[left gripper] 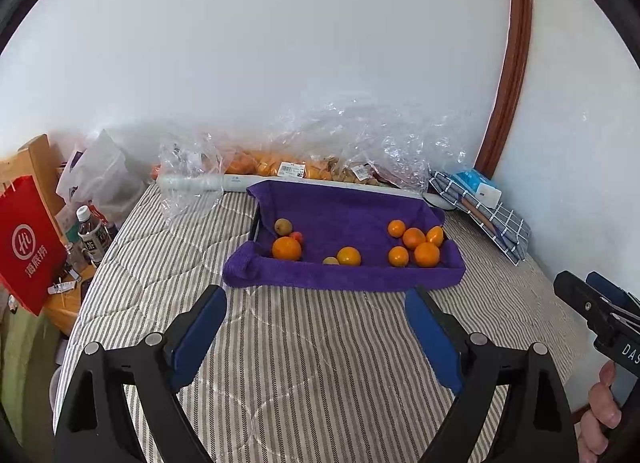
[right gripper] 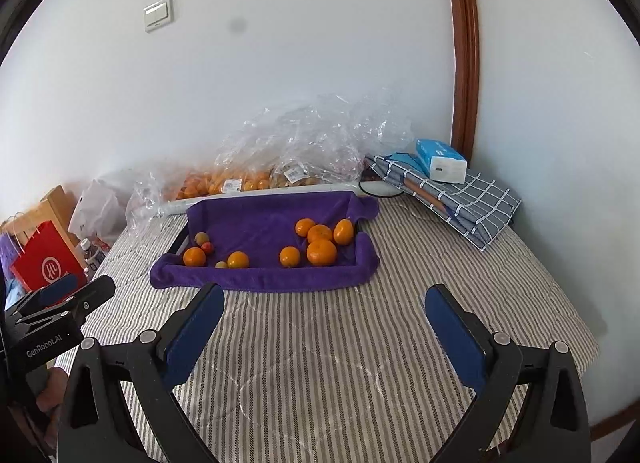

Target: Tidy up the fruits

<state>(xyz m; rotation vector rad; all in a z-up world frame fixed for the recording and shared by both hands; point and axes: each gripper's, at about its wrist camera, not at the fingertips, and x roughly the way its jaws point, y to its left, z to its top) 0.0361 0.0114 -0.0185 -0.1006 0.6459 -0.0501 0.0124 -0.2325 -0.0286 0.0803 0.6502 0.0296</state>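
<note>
Both tools were released and empty: the left gripper (left gripper: 316, 307) and the right gripper (right gripper: 324, 303) hovered low in frame over the striped bedcover (left gripper: 320, 363), jaws spread wide. The fruits sat mid-frame in the purple towel-lined tray (left gripper: 344, 279): a cluster of oranges (left gripper: 416, 243) at its right end, and mixed pieces with one large orange (left gripper: 286, 248) at its left. Likely hazards: round fruit rolling on the soft towel, slipping from the pads, or over-squeezing the small red fruit (left gripper: 296, 237).
</note>
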